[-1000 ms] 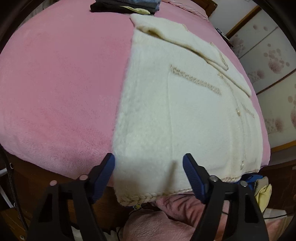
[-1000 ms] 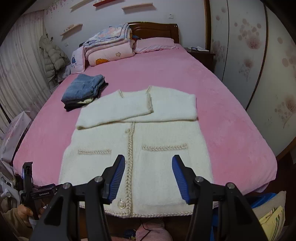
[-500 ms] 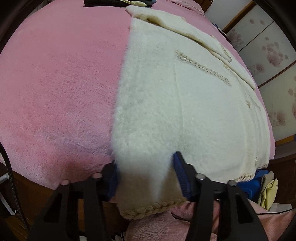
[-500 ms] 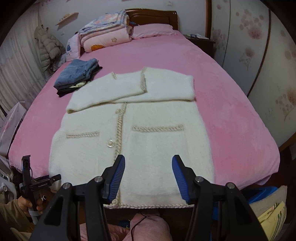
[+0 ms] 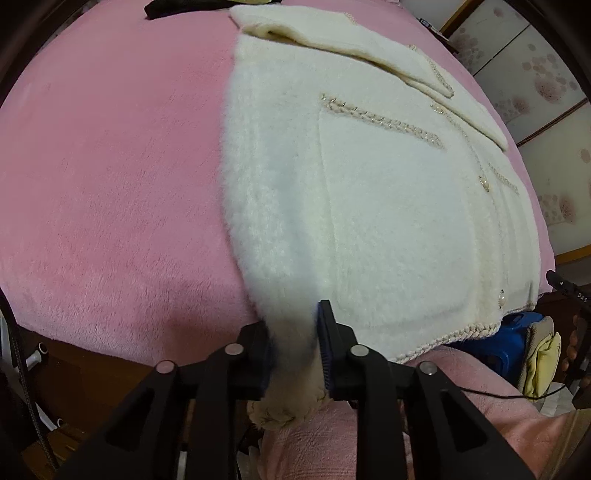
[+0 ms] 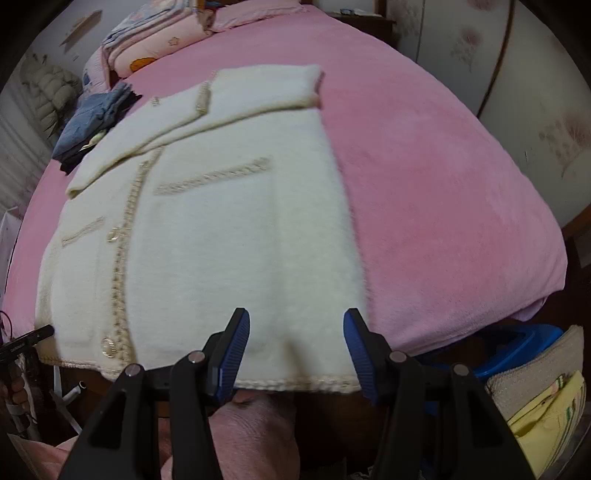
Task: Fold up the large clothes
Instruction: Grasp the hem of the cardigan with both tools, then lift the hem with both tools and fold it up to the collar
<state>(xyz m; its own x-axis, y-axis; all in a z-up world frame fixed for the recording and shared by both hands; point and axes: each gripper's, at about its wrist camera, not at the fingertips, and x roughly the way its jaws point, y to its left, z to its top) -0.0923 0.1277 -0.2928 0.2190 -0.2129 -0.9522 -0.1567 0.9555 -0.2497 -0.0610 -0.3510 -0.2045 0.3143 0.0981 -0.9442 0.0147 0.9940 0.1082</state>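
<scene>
A cream fluffy cardigan (image 5: 388, 206) with braided trim and pearl buttons lies flat on the pink bed, both sleeves folded across its chest. My left gripper (image 5: 293, 350) is shut on the cardigan's near-left hem corner, which bunches between the blue pads. In the right wrist view the cardigan (image 6: 221, 240) fills the middle. My right gripper (image 6: 295, 343) is open, its blue fingers (image 6: 232, 347) low over the hem near the right corner, nothing between them.
The pink blanket (image 6: 424, 203) covers the bed. Folded jeans (image 6: 96, 114) and stacked quilts (image 6: 155, 33) lie at the far left. A blue bin (image 6: 517, 347) and a yellow bag (image 6: 546, 417) stand by the bed's foot. The wardrobe (image 5: 546, 92) is on the right.
My left gripper moved onto the hem corner and closed on it. My right gripper dropped lower and closer to the right part of the hem, staying open.
</scene>
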